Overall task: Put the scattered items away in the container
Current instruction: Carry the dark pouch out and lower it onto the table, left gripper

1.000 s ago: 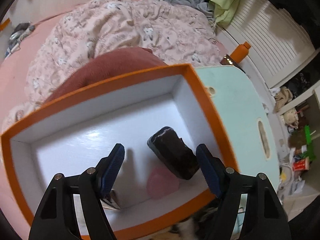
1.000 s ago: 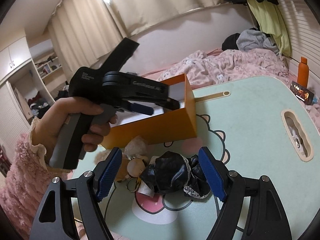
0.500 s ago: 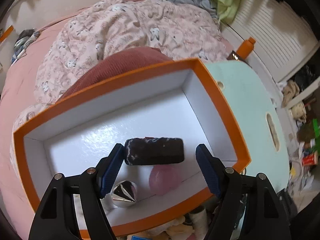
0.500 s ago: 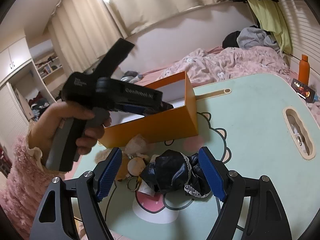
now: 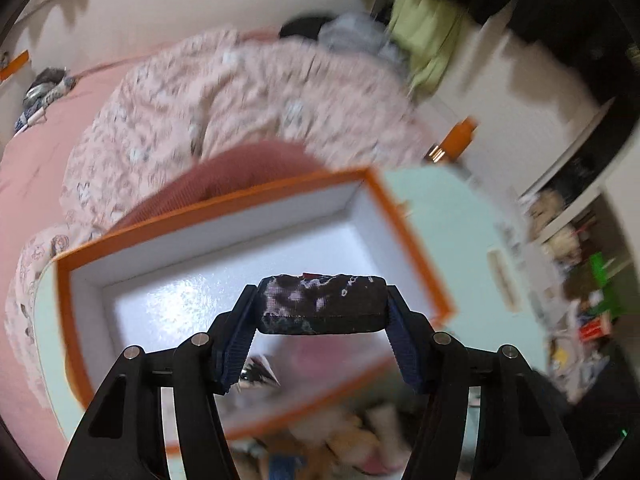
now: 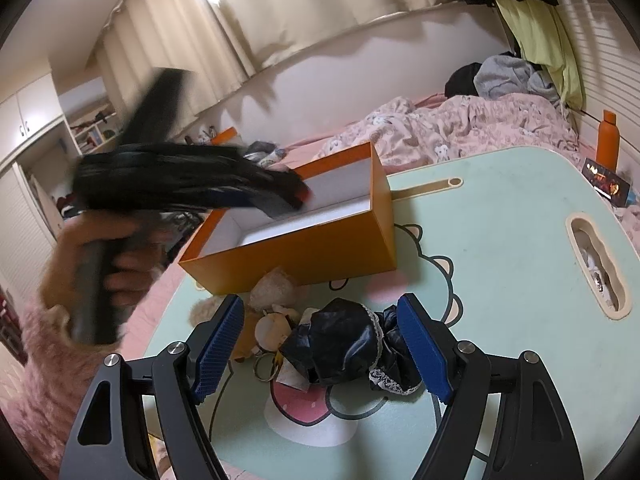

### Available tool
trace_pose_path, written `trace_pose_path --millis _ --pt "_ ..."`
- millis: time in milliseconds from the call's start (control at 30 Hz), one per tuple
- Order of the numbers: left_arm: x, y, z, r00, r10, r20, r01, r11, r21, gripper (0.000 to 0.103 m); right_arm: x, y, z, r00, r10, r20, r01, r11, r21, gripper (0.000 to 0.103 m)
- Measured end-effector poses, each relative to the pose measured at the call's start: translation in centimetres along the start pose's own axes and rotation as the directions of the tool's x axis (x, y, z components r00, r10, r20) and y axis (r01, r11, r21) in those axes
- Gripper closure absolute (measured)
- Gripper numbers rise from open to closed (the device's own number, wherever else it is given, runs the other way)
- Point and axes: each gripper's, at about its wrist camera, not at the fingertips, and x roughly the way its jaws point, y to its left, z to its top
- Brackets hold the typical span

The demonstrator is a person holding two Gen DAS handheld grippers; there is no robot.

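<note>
Left wrist view: left gripper (image 5: 322, 314) clamped on a dark mottled oblong pouch (image 5: 322, 304), long axis crosswise between the pads, hanging over the orange cardboard box with white lining (image 5: 216, 208). Right gripper (image 6: 320, 344), jaws wide apart, hovers over the black lace-trimmed fabric bundle (image 6: 348, 340) on the mint table (image 6: 500, 240), directly ahead between its fingers and nearer this hand.

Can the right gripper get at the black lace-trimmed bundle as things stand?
Probably yes: the right gripper is open, the black bundle lies on the table between its fingers, nothing over it.
</note>
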Motion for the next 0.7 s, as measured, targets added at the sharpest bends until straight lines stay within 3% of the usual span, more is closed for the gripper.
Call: trace_pose_path --millis 100,233,500,600,700 --pt "-3.8 -0.1 -3.1 0.994 -0.062 0.093 0.060 0.998 0.022 0.041 0.0 0.0 0.0 1.000 -0.002 0.000 0.002 1.000 -0.002 0.024" --pt "-5.6 0.5 -8.3 0.987 -0.088 0.131 0.086 0.996 0.023 0.041 0.1 0.0 0.1 1.000 -0.003 -0.002 0.003 1.000 -0.002 0.024" --pt "-3.5 1.8 -15.0 0.999 -0.005 0.032 0.005 1.000 -0.005 0.041 0.3 0.1 0.0 1.000 -0.011 -0.007 0.011 1.000 -0.015 0.024" --pt "-2.6 2.2 -16.0 1.000 0.030 0.002 -0.030 0.999 -0.014 0.041 0.4 0.1 0.0 1.000 -0.012 -0.012 0.011 1.000 -0.014 0.024" --pt "-2.1 2.8 -16.0 0.998 0.049 0.031 -0.047 0.998 -0.042 0.041 0.4 0.2 -0.1 1.000 -0.011 -0.015 0.011 1.000 -0.017 0.024"
